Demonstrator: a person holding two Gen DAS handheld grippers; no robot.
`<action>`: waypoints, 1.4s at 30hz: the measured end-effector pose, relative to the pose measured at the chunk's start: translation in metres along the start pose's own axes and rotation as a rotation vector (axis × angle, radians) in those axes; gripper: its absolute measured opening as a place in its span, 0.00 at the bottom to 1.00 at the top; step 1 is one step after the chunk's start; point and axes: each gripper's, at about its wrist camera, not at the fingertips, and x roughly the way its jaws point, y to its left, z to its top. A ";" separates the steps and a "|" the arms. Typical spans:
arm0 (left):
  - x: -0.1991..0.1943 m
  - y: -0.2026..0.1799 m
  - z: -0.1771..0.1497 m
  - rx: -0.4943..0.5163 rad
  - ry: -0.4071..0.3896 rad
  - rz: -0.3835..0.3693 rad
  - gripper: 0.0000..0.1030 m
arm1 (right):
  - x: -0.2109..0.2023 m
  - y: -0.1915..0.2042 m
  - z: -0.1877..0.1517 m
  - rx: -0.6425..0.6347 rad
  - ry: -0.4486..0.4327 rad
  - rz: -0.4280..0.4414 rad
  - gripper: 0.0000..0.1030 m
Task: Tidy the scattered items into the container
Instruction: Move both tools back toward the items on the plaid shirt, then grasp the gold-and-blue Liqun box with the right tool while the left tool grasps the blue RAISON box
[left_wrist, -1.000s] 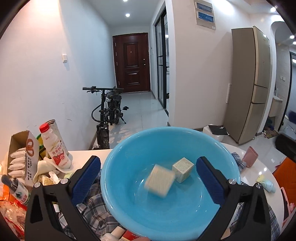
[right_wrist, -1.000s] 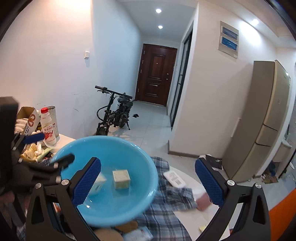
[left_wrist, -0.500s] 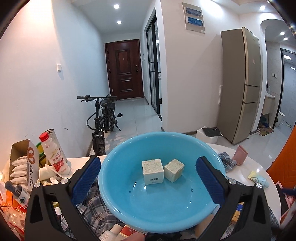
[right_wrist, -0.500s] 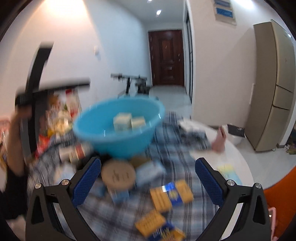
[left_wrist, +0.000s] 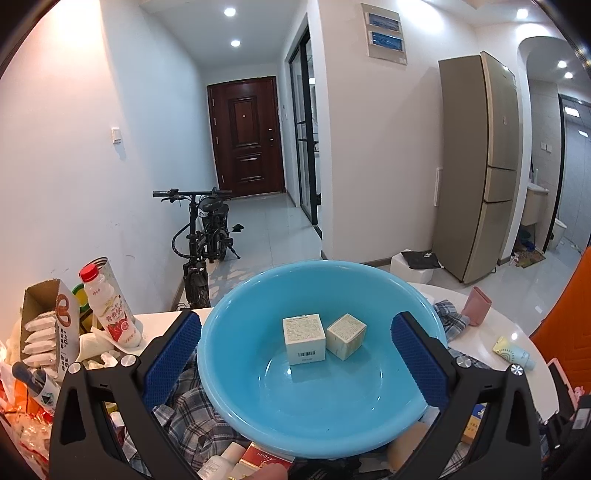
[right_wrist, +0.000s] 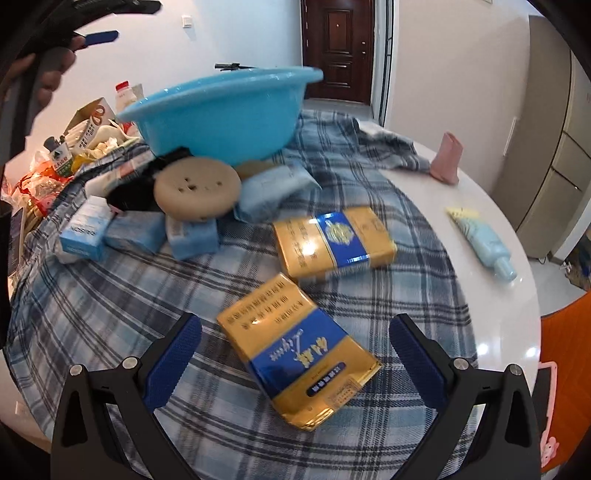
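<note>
A blue basin stands on the plaid cloth and holds a white box and a beige box, side by side. My left gripper is open and empty above the basin. In the right wrist view the basin is at the back. My right gripper is open and empty, low over a gold and blue packet that lies between its fingers. A second gold packet, a round beige puff and several light blue packs lie on the cloth.
A pink cup and a light blue tube lie on the white table at the right. A milk bottle, an open carton and snack clutter crowd the left. An orange chair back stands at the right.
The white box has come to rest upright in the basin beside the beige one. My right gripper has swung from the basin down and right to the gold packets.
</note>
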 end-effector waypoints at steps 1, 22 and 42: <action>0.000 0.001 0.000 -0.006 0.001 -0.001 1.00 | 0.003 0.000 -0.002 0.002 0.008 0.008 1.00; -0.004 -0.008 -0.002 0.025 0.011 -0.008 1.00 | 0.004 0.002 -0.016 0.003 0.026 -0.035 0.72; -0.052 0.008 -0.117 -0.043 0.210 0.015 1.00 | -0.025 -0.002 -0.025 0.035 -0.098 0.056 0.71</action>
